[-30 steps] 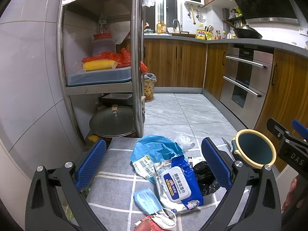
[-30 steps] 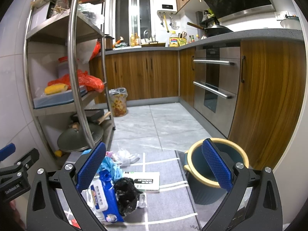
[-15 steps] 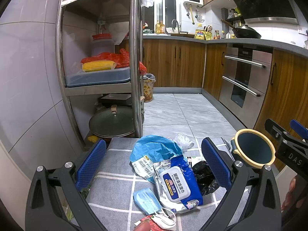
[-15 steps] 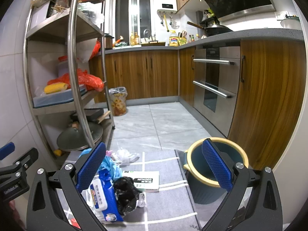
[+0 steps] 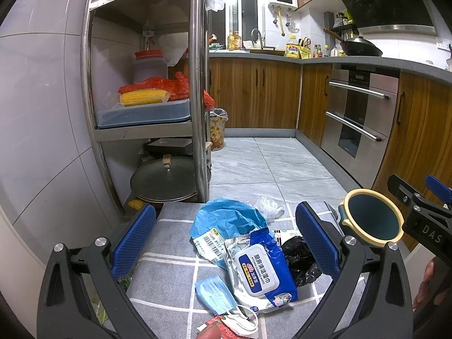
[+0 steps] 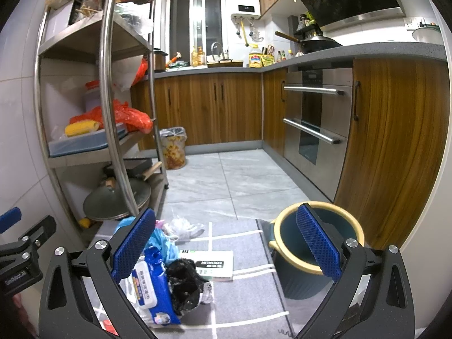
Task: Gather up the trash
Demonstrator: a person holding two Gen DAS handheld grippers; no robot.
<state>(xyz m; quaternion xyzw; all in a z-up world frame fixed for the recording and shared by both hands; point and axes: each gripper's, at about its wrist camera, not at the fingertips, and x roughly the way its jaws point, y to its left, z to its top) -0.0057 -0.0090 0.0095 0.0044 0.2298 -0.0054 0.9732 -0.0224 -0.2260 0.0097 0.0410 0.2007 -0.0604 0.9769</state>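
The left gripper [image 5: 224, 238] is spread wide and holds nothing. It hangs above a heap of trash on the grey checked mat [image 5: 169, 271]. Between its fingers lie a blue plastic bag [image 5: 226, 220], a wet-wipe pack [image 5: 261, 271], a black crumpled bag [image 5: 301, 260] and a blue face mask [image 5: 216, 295]. The wipe pack's long axis runs from the mat's near edge toward the far edge, slightly tilted left.

The right gripper [image 6: 224, 240] is likewise wide open and empty, held level over the mat's right half. The dark bin with a yellow rim [image 6: 291, 268] stands upright at the mat's right edge, behind the right finger. A white carton [image 6: 214, 262] lies flat between the heap and the bin, its length running crosswise.
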